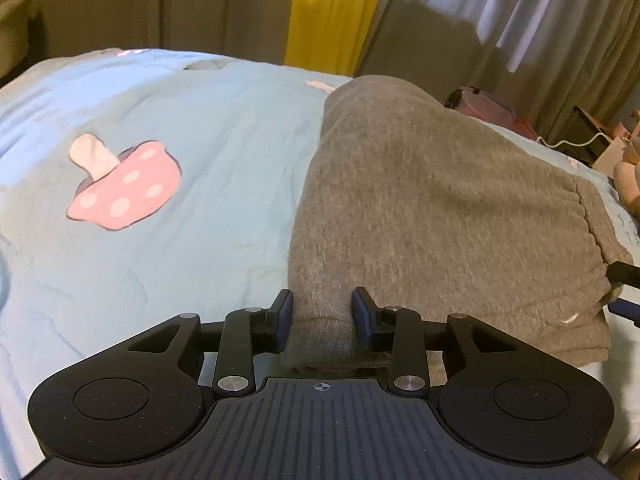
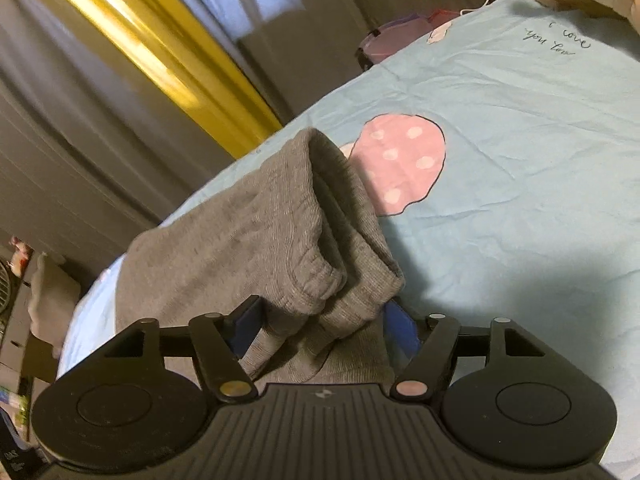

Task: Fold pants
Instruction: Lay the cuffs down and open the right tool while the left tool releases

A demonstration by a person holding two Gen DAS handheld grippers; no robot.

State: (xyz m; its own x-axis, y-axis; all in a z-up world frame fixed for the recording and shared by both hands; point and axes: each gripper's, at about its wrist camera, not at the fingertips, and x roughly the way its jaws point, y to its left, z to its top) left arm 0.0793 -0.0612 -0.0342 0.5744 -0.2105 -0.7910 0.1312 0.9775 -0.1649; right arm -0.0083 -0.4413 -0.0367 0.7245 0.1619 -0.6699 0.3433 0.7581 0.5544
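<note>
A pale blue bedspread (image 1: 160,240) printed with pink spotted mushrooms (image 1: 124,186) covers the bed, and drab curtains with one yellow panel (image 1: 332,12) hang behind it.

The grey pants (image 1: 440,200) lie on this spread, already doubled over into a thick bundle. They look like soft knitted sweatpants: light, limp, not slippery, nothing to break. I judge they will sag and slide apart wherever they are not held, so the sound holds are the firmer parts, the ribbed cuffs and the gathered waistband, taking all layers at once.

In colour they are a heathered mid-grey, with a ribbed cuff at the near end and a puckered elastic band (image 1: 588,220) off to the right of the left jaws. From the right wrist view the bundle (image 2: 240,240) shows stacked layers, a ridge of fold running away ahead of the jaws.

The left gripper (image 1: 322,312) has its jaws part closed, with the ribbed cuff end between them; both pads appear to press the cloth, a narrow pinch. The right gripper (image 2: 322,320) stands wider, its jaws straddling a fat wad of ribbed layers that fills the gap; whether the pads truly squeeze it I cannot tell.

To the right of the bundle, beyond the right jaws, a second mushroom (image 2: 400,160) and some stitched script (image 2: 560,42) mark the spread.
</note>
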